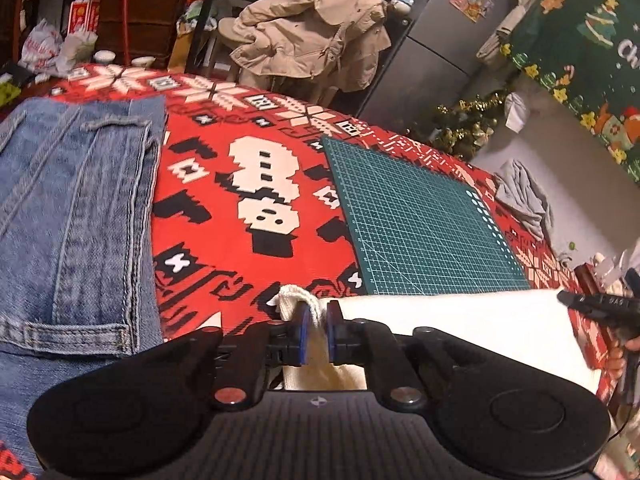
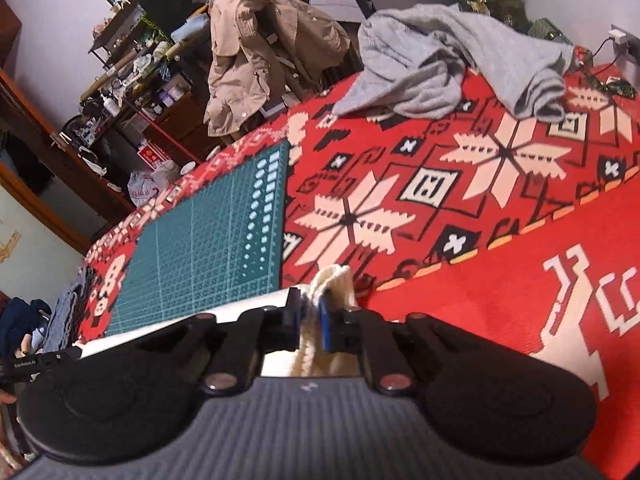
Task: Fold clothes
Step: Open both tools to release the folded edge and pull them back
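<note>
A cream knitted garment (image 1: pixel 460 328) lies along the near edge of the red patterned cloth (image 1: pixel 224 208). My left gripper (image 1: pixel 318 316) is shut on one bunched corner of it, a fold of knit poking up between the blue pads. In the right wrist view my right gripper (image 2: pixel 310 312) is shut on the other corner of the cream garment (image 2: pixel 334 284). The garment's edge stretches between the two grippers. The right gripper shows at the right edge of the left wrist view (image 1: pixel 592 308). Folded blue jeans (image 1: pixel 72 208) lie to the left.
A green cutting mat (image 1: pixel 416 216) lies on the red cloth (image 2: pixel 500 208) beyond the garment. A crumpled grey sweater (image 2: pixel 452 56) sits at the far corner. A beige coat (image 1: pixel 312 36) hangs over a chair behind the table, with cluttered shelves (image 2: pixel 132 64) beyond.
</note>
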`<action>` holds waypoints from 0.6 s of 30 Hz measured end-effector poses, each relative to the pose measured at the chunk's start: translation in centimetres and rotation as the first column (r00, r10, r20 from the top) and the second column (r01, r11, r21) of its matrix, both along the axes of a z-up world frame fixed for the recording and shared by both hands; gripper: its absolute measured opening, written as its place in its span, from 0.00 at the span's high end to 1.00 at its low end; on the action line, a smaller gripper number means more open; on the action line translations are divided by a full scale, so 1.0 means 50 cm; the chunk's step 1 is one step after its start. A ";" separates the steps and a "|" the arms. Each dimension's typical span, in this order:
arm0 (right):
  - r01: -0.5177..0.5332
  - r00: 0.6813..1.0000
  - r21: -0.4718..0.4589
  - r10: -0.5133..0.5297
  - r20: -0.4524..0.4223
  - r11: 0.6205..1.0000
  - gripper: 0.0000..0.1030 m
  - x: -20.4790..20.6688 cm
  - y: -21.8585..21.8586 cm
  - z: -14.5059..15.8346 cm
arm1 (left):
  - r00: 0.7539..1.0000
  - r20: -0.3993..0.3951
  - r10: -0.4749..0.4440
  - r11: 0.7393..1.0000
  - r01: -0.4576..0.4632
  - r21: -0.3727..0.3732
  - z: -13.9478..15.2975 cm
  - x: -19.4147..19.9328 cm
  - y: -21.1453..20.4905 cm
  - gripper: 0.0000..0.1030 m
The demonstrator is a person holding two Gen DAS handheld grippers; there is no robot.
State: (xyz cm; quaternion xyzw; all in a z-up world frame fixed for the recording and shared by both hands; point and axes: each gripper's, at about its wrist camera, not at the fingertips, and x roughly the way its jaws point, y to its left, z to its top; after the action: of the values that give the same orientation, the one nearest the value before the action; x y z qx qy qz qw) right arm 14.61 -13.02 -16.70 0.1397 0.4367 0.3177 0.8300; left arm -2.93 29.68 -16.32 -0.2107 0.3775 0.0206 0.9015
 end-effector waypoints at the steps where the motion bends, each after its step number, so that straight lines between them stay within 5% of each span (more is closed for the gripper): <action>1: -0.001 1.000 -0.004 0.001 0.012 1.000 0.87 -0.004 -0.001 0.007 | 1.000 0.008 0.000 1.000 0.000 0.028 0.007 -0.004 -0.007 0.77; 3: -0.006 0.999 -0.032 0.008 0.053 0.999 0.71 -0.018 -0.003 0.030 | 1.000 0.024 -0.001 0.996 -0.001 0.085 0.024 -0.014 -0.024 0.63; 6: -0.028 0.994 -0.069 0.035 0.107 0.997 0.68 -0.043 -0.005 0.062 | 0.999 0.046 -0.016 0.991 0.010 0.131 0.047 -0.029 -0.051 0.59; 8: -0.048 0.989 -0.104 0.061 0.133 0.993 0.63 -0.062 -0.003 0.081 | 0.999 0.047 -0.013 0.991 0.006 0.137 0.060 -0.038 -0.069 0.47; 13: -0.083 0.980 -0.149 0.108 0.166 0.985 0.46 -0.113 0.005 0.110 | 0.998 0.037 -0.040 0.980 0.032 0.196 0.074 -0.055 -0.124 0.43; 18: -0.102 0.966 -0.152 0.135 0.222 0.983 0.09 -0.171 0.014 0.133 | 0.997 0.032 -0.067 0.968 0.057 0.245 0.073 -0.075 -0.178 0.43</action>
State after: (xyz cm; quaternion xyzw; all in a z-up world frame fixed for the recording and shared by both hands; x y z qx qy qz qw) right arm 6.04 -12.31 -10.05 0.0172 0.3658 0.3499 0.8622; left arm -6.66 20.78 -12.69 -0.0869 0.3603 0.0345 0.9282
